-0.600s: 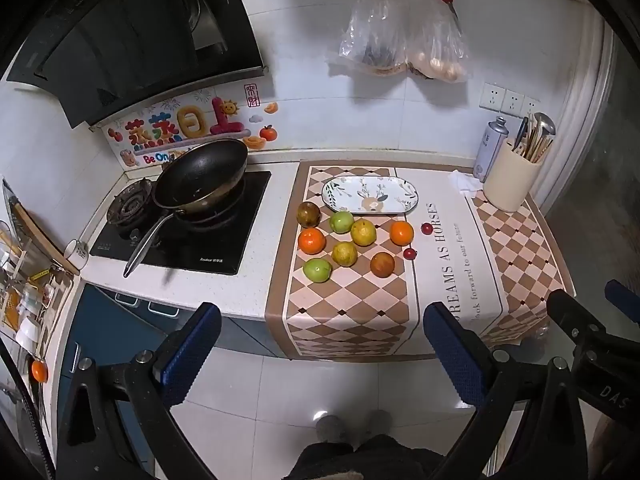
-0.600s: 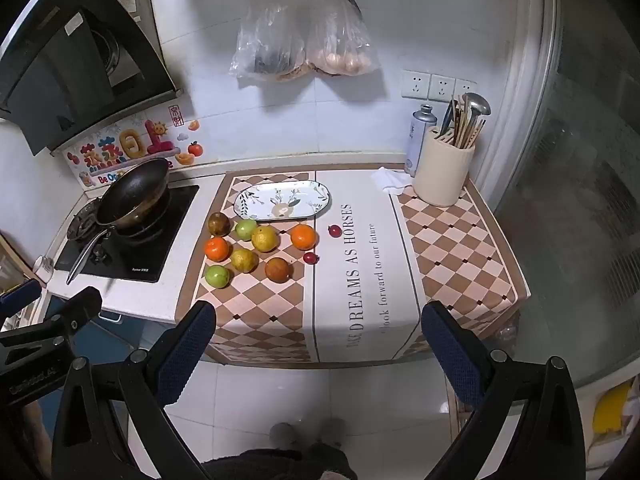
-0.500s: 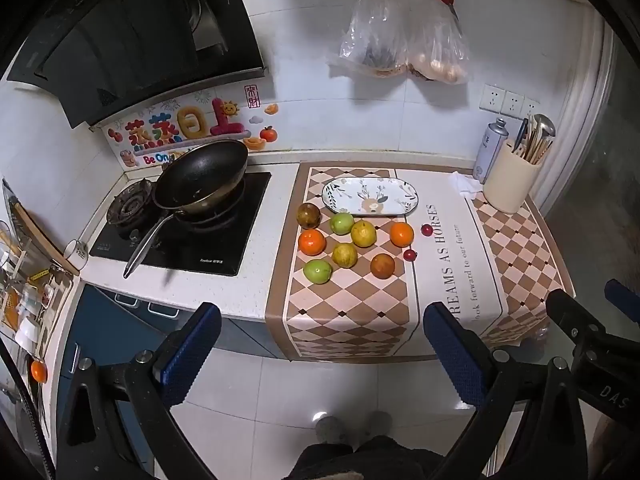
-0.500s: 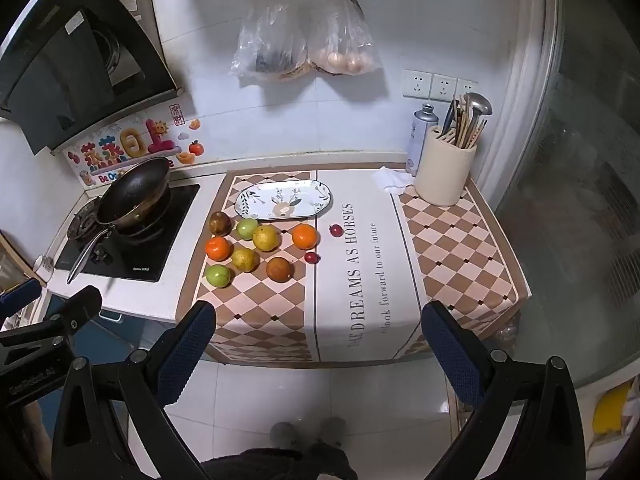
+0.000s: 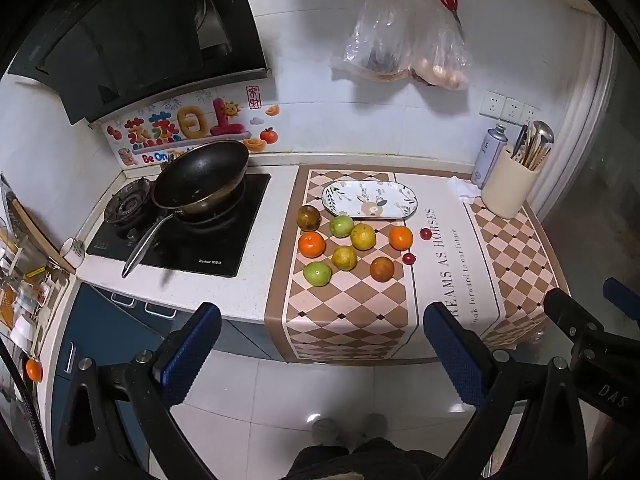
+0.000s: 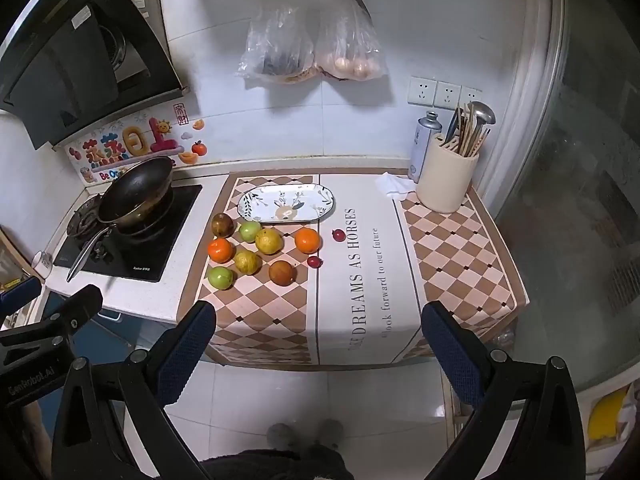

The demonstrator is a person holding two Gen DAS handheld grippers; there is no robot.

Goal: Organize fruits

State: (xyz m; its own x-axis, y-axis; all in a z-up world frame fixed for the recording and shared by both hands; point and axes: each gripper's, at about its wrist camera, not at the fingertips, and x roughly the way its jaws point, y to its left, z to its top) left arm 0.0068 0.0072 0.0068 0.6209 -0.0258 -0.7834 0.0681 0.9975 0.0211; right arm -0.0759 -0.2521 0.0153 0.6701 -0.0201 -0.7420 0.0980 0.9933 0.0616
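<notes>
A checked cloth [image 5: 348, 312] covers the counter [image 5: 256, 280], and the plate [image 5: 370, 199] lies on it near the wall, its long side running left to right. The fruits [image 5: 346, 242] sit loose on the cloth just in front of the plate: round ones in orange, yellow, green and brown, plus two tiny red ones. None is on the plate yet. Both grippers hang out over the floor, well back from the fruits and tilted down toward them. The left gripper [image 5: 322, 354] is wide open and empty. So is the right gripper [image 6: 320, 350]. The left one looks a bit nearer the fruits.
</notes>
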